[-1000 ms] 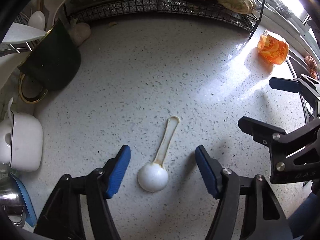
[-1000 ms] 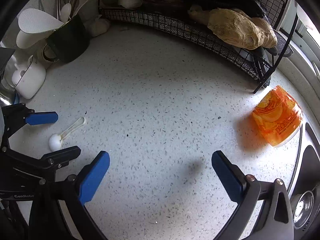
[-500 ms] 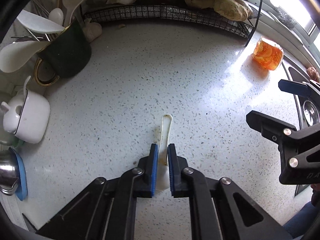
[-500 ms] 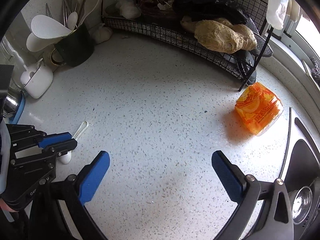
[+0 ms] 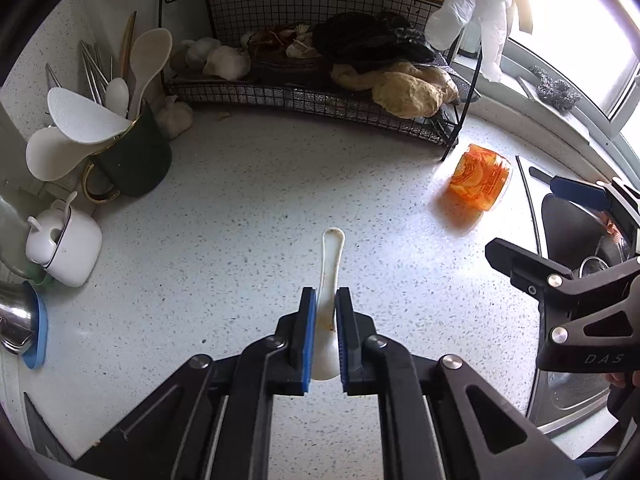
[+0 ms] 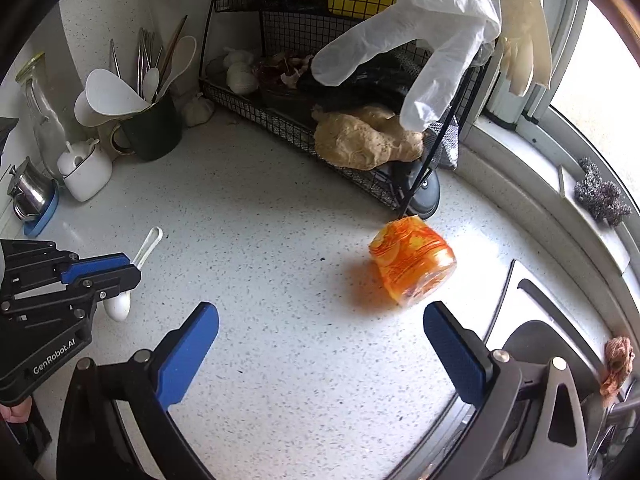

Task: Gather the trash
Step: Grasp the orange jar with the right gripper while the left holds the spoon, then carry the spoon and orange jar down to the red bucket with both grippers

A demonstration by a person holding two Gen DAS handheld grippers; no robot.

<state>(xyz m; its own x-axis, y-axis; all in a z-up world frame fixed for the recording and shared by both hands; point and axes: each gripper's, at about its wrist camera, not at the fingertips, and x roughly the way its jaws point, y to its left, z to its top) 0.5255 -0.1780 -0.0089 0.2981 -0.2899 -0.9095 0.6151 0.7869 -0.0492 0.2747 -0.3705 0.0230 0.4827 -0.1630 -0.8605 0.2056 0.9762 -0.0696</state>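
Observation:
My left gripper (image 5: 325,312) is shut on a dirty white plastic spoon (image 5: 330,268), clamped near the bowl, handle pointing away; it is lifted above the speckled counter (image 5: 248,208). The spoon (image 6: 149,242) and left gripper (image 6: 120,268) also show in the right wrist view. An orange plastic cup (image 5: 480,178) lies on its side near the sink edge. My right gripper (image 6: 320,344) is open and empty, above the counter just short of the orange cup (image 6: 412,266).
A black wire rack (image 5: 320,96) with ginger and garlic stands at the back. A dark utensil mug (image 5: 136,160), a white pot (image 5: 68,246) and a steel jug (image 5: 14,324) are at the left. The sink (image 6: 532,344) is at the right. Gloves (image 6: 420,24) hang above.
My left gripper closed on the spoon and lifted it off the counter. My right gripper rose and moved toward the orange cup, still open.

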